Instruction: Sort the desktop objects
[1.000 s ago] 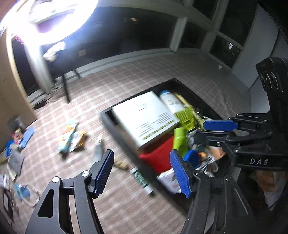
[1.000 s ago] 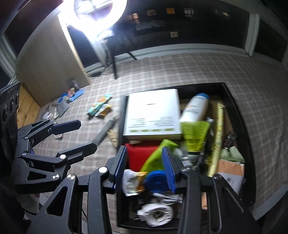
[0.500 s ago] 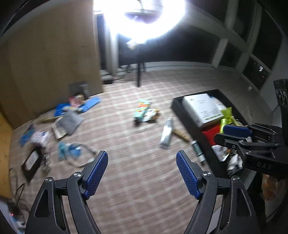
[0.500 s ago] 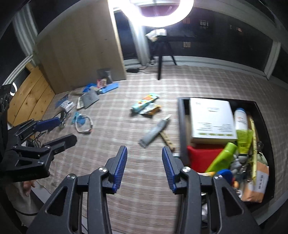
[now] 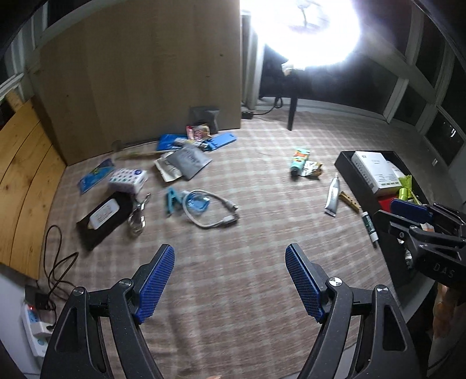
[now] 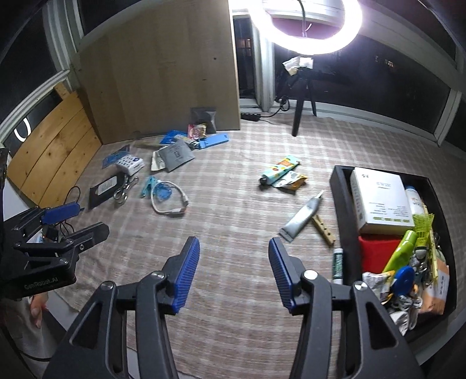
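Note:
Loose items lie on a checked cloth: a grey tube [image 6: 301,217], a wooden clothespin [image 6: 321,227], a green-and-white stick [image 6: 337,263], snack packets [image 6: 281,173], a white cable [image 6: 171,204], and a black pouch with a white power bank [image 5: 103,215]. At the right stands a black tray [image 6: 337,204] crammed with a white box [image 6: 378,198] and several small things. My left gripper [image 5: 230,262] hovers open over bare cloth, holding nothing. My right gripper [image 6: 234,250] is opening, with nothing between its jaws, left of the tray.
A grey pouch [image 5: 189,160], a tissue pack [image 5: 128,177] and blue packets lie by a tall wooden board [image 5: 145,73]. A ring light [image 6: 317,26] on a tripod stands behind. A power strip [image 5: 35,323] and black cords sit at the cloth's left edge.
Both grippers swung left from over the tray to over the open cloth. The right jaws spread wider, and the left jaws widened early, then held.

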